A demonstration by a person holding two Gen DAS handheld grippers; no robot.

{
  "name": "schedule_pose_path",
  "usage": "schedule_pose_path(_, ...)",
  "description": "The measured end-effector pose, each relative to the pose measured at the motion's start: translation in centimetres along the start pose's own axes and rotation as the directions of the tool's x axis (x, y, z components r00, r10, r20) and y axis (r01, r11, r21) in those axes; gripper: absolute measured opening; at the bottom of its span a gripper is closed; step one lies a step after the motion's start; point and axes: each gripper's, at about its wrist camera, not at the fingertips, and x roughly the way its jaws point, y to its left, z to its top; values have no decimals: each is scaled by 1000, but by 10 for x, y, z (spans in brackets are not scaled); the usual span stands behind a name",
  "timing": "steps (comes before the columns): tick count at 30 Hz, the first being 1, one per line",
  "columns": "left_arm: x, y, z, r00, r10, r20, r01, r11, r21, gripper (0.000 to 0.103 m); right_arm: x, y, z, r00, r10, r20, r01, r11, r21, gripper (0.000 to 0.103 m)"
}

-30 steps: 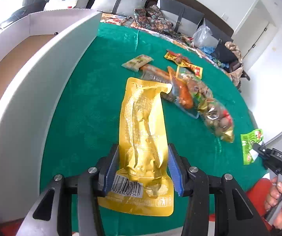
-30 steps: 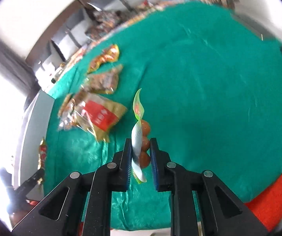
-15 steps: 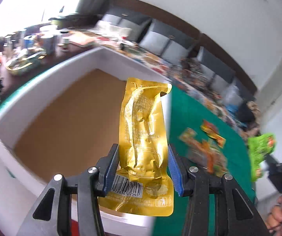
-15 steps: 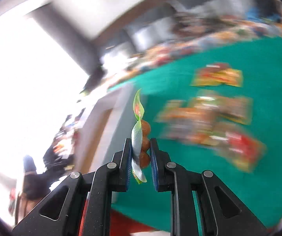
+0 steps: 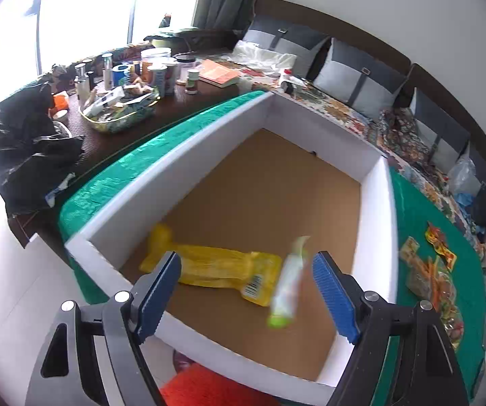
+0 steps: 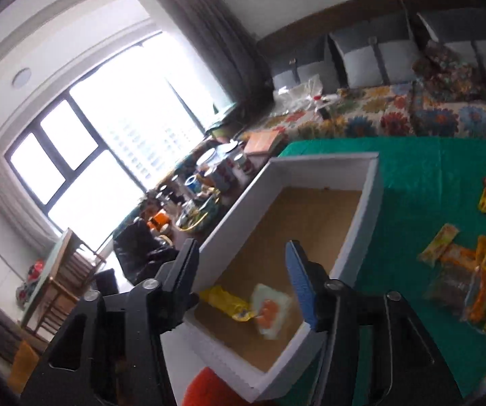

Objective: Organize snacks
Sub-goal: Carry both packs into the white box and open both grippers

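Left gripper [image 5: 246,291] jaws wide, empty, over the white box [image 5: 376,203]; yellow pouch [image 5: 215,265] lies flat on its floor, green-white packet [image 5: 288,287] blurred beside it. Right gripper [image 6: 243,280] also spread, empty. Remaining snacks [image 6: 463,270] on green cloth [image 6: 429,169], box wall between.

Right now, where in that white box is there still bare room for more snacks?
The white box has bare brown floor across its far half, up to the back wall. The near end is crowded: the yellow pouch lies there, with the blurred green-and-white packet at its barcode end. Both tools are open above it.
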Motion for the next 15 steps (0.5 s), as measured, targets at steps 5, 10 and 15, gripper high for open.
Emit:
schedule_pose_path(5, 1, -67, -20, 988, -153, -34, 155, 986, 69, 79, -37, -86, -4, 969, -240, 64, 242, 970, -17, 67)
schedule_pose_path(10, -1, -160, -64, 944, -307, -118, 326, 923, 206, 90, -77, -200, -73, 857, -515, 12, 514, 856, 51, 67)
schedule_pose_path(15, 36, -232, -129, 918, -312, -247, 375, 884, 279, 96, -137, -283, -162, 681, -730, -57, 730, 670, 135, 67)
